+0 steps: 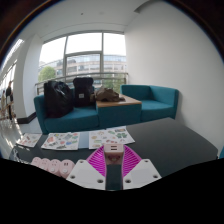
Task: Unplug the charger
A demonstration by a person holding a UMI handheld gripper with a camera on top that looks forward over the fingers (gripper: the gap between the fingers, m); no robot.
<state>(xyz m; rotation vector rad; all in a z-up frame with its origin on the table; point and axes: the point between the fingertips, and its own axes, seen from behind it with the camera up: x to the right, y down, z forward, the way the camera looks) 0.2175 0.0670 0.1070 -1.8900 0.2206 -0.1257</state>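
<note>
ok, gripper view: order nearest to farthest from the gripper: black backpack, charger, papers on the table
1. charger, between the fingers of the open gripper.
2. papers, on the dark table just beyond the fingers.
3. black backpack, on the teal sofa past the table, left side.

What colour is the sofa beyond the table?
Teal sofa, seen in the gripper view.

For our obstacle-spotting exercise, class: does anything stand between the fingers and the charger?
Nothing visible does. The charger sits right between the fingers of the gripper; the papers lie off to one side.
</note>
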